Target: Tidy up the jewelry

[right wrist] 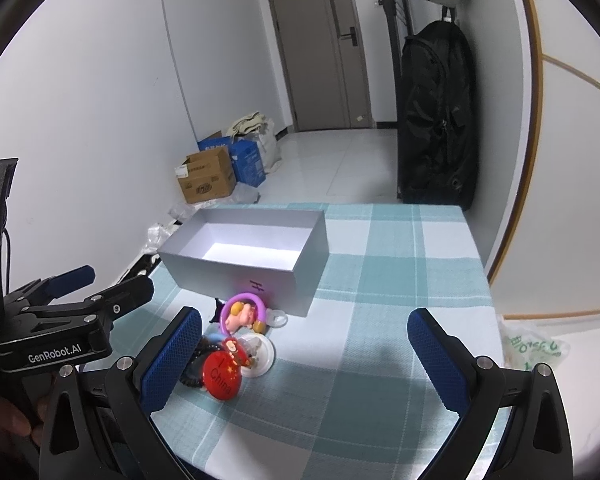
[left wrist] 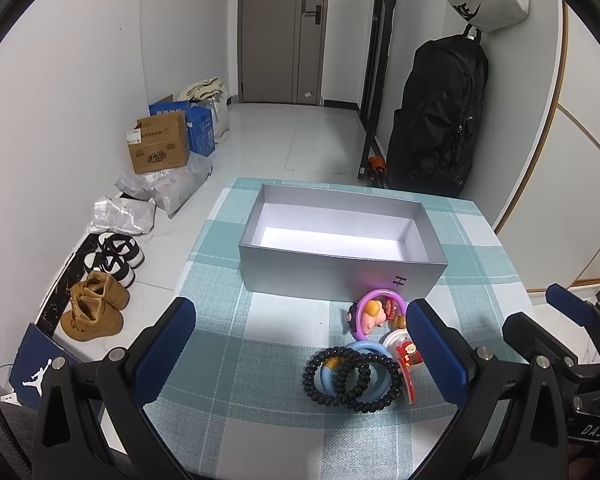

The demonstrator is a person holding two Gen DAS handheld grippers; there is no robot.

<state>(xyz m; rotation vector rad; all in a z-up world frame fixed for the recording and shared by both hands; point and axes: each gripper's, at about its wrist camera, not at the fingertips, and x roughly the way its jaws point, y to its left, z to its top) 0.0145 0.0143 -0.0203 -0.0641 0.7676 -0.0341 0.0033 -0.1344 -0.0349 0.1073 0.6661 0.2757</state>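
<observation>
Hovering low over a checked tablecloth, the left gripper and right gripper both hold their fingers spread, gripping nothing. Bracelets lie heaped just before an open grey box, with bare cloth right of them.

Bare checked tablecloth lies open at my twelve; the grey cardboard box blocks eleven o'clock.
</observation>
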